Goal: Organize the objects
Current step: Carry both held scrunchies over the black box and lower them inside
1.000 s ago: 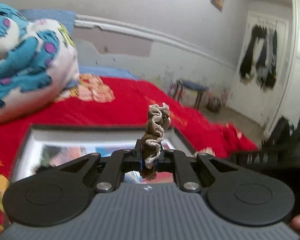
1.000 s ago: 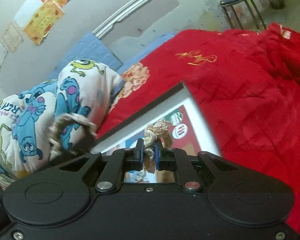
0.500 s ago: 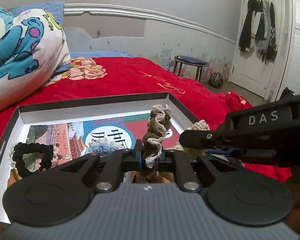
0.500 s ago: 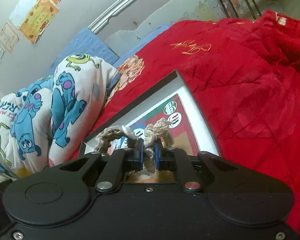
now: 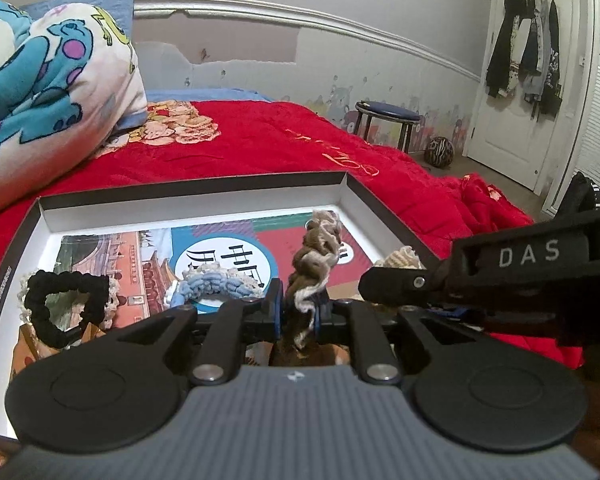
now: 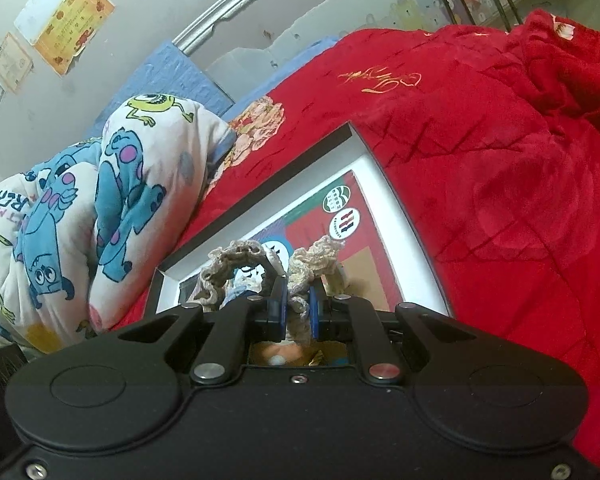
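Right now the left tongs [image 5: 297, 312] are pinched nearly closed on a brown-and-cream scrunchie [image 5: 314, 262], which stands up between the blue pads and rises above them. Just ahead and below lies a shallow box [image 5: 188, 204] with dark rims and white inner walls, sitting on a red bedspread [image 5: 260, 140]. Just left of the left tongs, inside the box, a blue-and-white scrunchie [image 5: 214, 286] rests on the printed floor; farther left a black scrunchie [image 5: 66, 306] lies over a whitish frilled one. The box floor carries a picture with large Chinese characters in a white circle, partly hidden, which I cannot read fully.

To the right of the left tongs, the right tongs [image 6: 298, 314] come in from the side, their body marked "DAS" in white letters. They too are narrowed to a slim gap, gripping a cream scrunchie [image 6: 318, 258] that pokes up past the pads, above the box's right portion. In the right wrist view, a beige ruffled loop [image 6: 230, 266] shows just left of them; it looks like the piece held by the other tongs, though I cannot be sure. Two round printed badges show on the box floor beyond; their writing is too small to read.

Far left of both tongs a cartoon-monster blanket [image 6: 112, 200] is heaped on the bed.
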### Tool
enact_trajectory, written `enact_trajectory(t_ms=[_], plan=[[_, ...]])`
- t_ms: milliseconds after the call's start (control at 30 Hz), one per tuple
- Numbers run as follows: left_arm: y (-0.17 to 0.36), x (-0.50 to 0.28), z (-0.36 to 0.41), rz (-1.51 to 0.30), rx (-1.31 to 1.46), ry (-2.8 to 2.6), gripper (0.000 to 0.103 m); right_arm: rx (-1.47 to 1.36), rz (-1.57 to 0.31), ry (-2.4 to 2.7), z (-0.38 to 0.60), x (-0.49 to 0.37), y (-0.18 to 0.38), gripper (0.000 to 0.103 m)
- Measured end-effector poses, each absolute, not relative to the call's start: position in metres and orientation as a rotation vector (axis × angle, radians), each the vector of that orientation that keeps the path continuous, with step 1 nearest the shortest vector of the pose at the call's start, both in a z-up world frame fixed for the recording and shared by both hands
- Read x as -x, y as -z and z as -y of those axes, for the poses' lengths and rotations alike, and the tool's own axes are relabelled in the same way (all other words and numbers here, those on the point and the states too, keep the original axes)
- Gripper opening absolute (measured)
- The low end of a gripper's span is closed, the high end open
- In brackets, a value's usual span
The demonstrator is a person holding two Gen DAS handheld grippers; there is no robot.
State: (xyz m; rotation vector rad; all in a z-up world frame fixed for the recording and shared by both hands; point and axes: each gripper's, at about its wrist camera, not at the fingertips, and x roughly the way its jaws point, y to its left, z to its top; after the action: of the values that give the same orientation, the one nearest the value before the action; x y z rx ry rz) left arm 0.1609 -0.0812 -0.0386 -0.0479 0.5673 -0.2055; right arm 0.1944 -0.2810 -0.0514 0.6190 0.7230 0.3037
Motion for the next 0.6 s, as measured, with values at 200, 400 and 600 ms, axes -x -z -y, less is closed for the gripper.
enact_trajectory(t_ms=[200,400,600], plan=[[0.0403,-0.1596,0.0842,-0.564,0.027,0.207,0.019,-0.617,-0.723,-0.304,0.2799,-0.1940,0.0513,0.012],[0.0412,-0.1606,0.0844,-0.564,0.025,0.205,0.020,-0.614,-0.729,-0.307,0.2781,-0.1940,0.0528,0.012],[0.0424,-0.1615,0.0807,-0.575,0.027,0.204,0.030,-0.647,-0.758,-0.312,0.2794,-0.1967,0.0559,0.012]])
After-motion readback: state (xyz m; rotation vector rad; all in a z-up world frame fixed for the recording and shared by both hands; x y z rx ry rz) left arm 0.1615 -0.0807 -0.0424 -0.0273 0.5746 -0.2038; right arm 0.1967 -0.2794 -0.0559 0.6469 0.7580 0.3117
